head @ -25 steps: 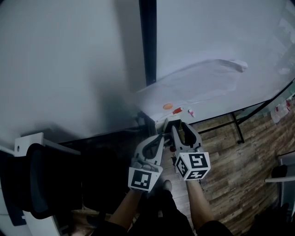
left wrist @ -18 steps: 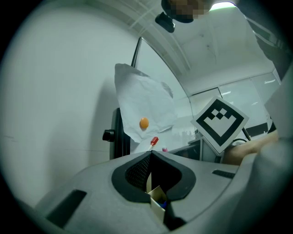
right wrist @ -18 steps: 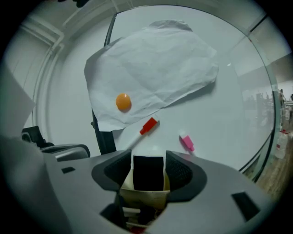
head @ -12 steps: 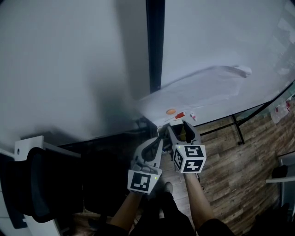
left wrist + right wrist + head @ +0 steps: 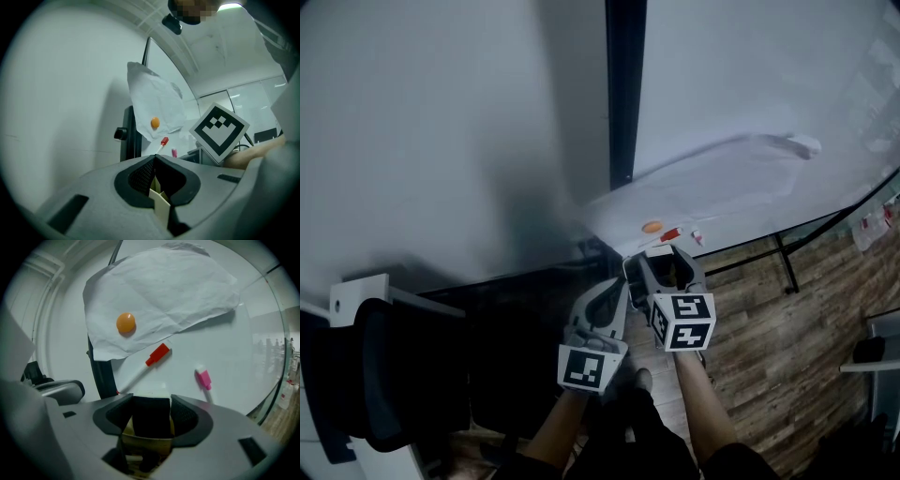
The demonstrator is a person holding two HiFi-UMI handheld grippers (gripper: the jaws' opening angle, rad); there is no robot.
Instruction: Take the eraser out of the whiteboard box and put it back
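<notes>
In the right gripper view a black eraser (image 5: 151, 416) with a white top stands upright in a tan box (image 5: 147, 445) at the whiteboard's lower edge. My right gripper (image 5: 151, 414) is open, with a jaw close on each side of the eraser. In the head view the right gripper (image 5: 662, 259) points at the foot of the whiteboard (image 5: 750, 112). My left gripper (image 5: 616, 287) hangs just left of it, away from the box. In its own view the left gripper (image 5: 154, 158) is shut and holds nothing.
A creased paper sheet (image 5: 164, 282) is pinned to the board by an orange magnet (image 5: 125, 323). A red-capped marker (image 5: 150, 359) and a pink one (image 5: 203, 379) stick to the board just above the box. A dark chair (image 5: 375, 375) is at the left. The board's stand (image 5: 783, 258) is on wooden floor.
The right gripper has sunk a little toward the box at the board's lower edge, and its jaws stand wider. The left gripper has hardly moved.
</notes>
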